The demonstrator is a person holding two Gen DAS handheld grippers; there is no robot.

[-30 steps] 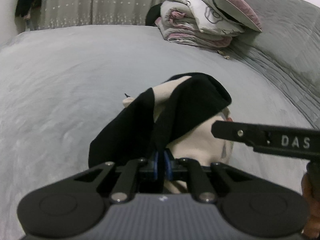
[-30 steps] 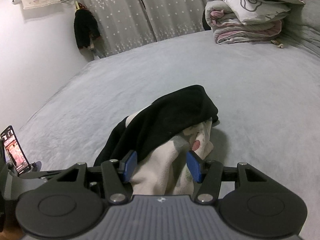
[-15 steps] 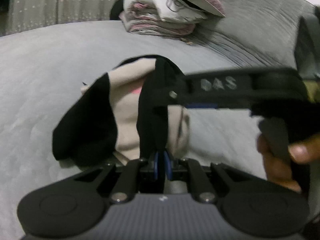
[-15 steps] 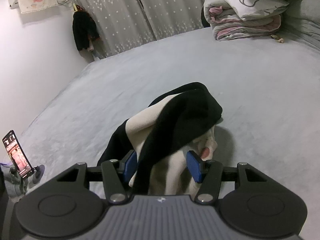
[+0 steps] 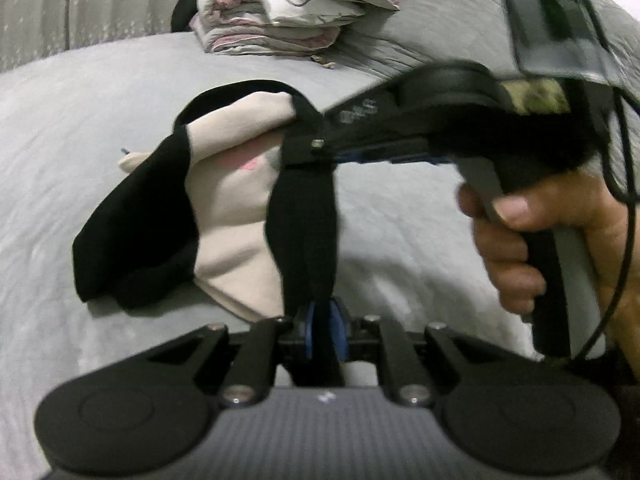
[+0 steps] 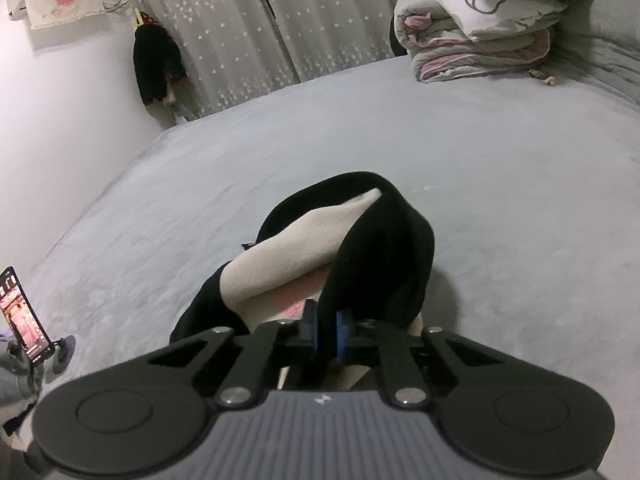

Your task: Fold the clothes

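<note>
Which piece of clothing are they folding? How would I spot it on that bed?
Look at the wide grey plush bed: near its front lies a crumpled cream fleece garment with black sleeves and trim. Unlike the neatly stacked white-and-pink folded quilts by the headboard, it is loose, with black fabric pinched in both tools.

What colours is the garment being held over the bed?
The garment is cream with black sleeves and trim, plus a small pink print; clearest in the right wrist view.

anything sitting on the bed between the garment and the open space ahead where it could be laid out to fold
Nothing visible does. Both grippers, left and right, pinch the black-and-cream garment, and the grey bed ahead is bare up to the folded quilts.
</note>
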